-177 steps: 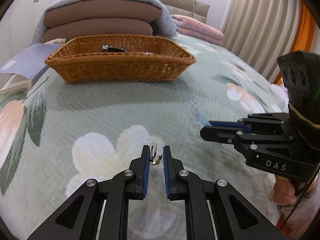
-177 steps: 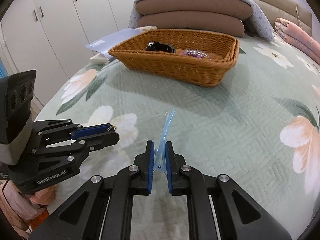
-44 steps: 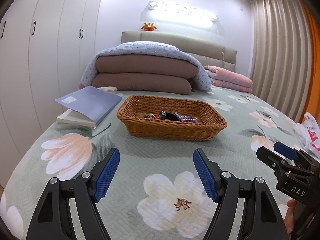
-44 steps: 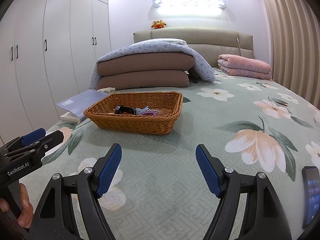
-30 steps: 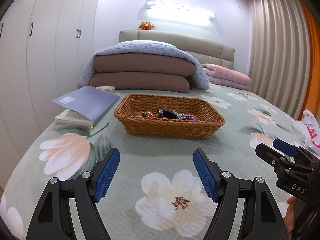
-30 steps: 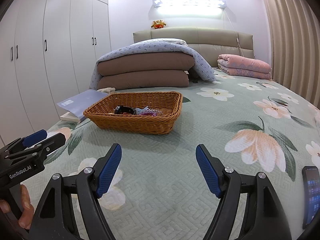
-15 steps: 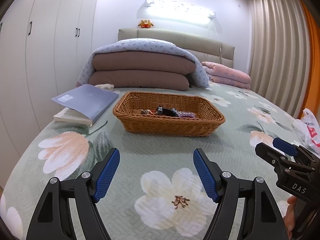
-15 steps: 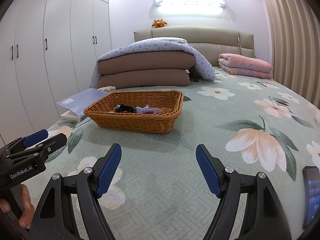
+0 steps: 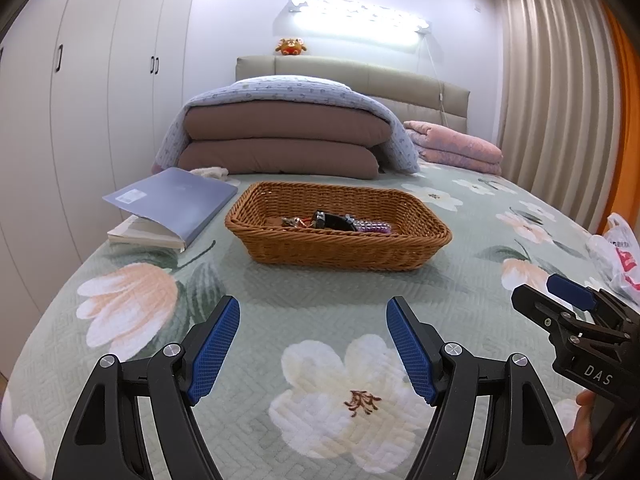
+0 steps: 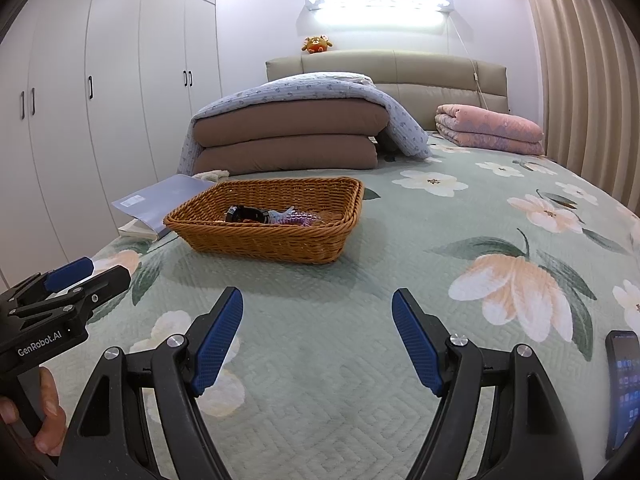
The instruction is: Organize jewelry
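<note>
Hovering spread wide and empty over the floral bedspread (image 9: 320,312), the left gripper (image 9: 313,344) and right gripper (image 10: 317,340) face the wicker basket (image 9: 338,246) holding the jewelry (image 9: 340,222); any remaining piece should be located before reaching.

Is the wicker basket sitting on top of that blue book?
No, the wicker basket rests on the bedspread, beside the blue book.

Brown wicker basket (image 9: 340,248) upright mid-bed on the floral quilt, holding jewelry heaped along its near side: black band (image 9: 332,221), purple bead string (image 9: 374,227), small metal pieces (image 9: 294,222) at left.
</note>
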The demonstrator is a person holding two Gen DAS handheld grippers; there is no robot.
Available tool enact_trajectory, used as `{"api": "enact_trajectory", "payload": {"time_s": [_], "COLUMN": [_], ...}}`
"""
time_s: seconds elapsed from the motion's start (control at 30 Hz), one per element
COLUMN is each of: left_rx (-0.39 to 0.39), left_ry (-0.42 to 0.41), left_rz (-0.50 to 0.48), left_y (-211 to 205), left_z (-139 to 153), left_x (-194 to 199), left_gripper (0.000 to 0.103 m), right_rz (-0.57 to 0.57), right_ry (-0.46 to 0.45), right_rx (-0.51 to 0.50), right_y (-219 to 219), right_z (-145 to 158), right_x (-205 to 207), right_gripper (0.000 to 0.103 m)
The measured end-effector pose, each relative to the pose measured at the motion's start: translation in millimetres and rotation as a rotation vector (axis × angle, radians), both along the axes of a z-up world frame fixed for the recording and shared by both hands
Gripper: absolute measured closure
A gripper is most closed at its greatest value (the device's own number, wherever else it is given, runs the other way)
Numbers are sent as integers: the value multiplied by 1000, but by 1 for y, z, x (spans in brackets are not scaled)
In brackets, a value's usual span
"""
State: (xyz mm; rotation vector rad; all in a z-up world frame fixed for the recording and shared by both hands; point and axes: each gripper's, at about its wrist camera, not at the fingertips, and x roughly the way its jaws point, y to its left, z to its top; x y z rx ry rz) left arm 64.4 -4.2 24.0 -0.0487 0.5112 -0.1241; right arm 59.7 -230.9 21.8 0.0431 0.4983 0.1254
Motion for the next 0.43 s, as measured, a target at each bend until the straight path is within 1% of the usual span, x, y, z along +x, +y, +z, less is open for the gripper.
{"api": "enact_trajectory", "payload": {"time_s": [0.37,0.43], "left_rx": [3,20], "left_ry": [-19,-28], "left_rz": [4,13], "left_y": [-1,-2], "left_z": [2,3], "left_x": [-2,-3], "left_gripper": [26,26], "right_rz": [1,1], "right_ry": [2,3], "right_rx": [-9,-9], "right_y": [1,1], "right_z": [-1,-2], "right_x": [1,1], "right_gripper": [24,24]}}
